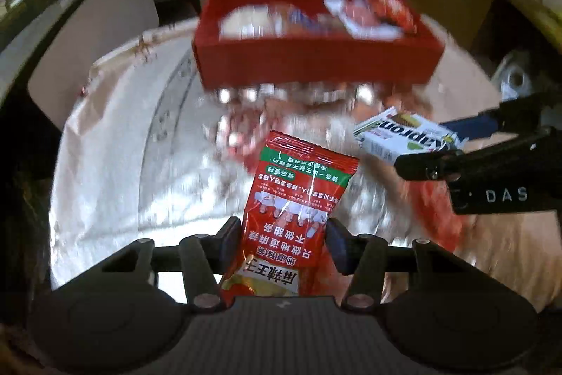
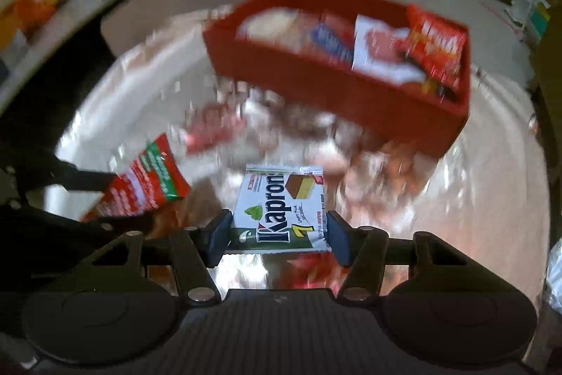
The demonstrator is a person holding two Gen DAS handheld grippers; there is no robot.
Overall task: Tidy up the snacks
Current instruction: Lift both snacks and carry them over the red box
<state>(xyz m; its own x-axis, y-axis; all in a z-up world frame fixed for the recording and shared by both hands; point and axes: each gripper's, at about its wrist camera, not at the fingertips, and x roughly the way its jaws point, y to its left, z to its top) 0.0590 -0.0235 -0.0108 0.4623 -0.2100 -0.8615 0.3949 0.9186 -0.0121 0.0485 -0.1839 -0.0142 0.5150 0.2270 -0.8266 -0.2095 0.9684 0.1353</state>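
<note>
The red snack packet (image 1: 298, 199), printed with Chinese characters and a green band, sits pinched between the two dark pads of the left gripper (image 1: 282, 243), standing up out of the jaws and clear of the surface, on the near side of the red tray (image 1: 316, 65). Beside it, also on the near side of the tray, the white Kapron wafer pack (image 2: 281, 209) is clamped flat between the pads of the right gripper (image 2: 277, 239), its long edges pressed by the fingers, likewise off the surface. From the left wrist camera the wafer pack shows to the right of the red packet; from the right wrist camera the red packet shows to its left. The red tray rests on a shiny, light-coloured tablecloth (image 1: 105, 164) and already holds several wrapped snacks (image 2: 386, 48), too blurred to name, crowded toward its right end.
</note>
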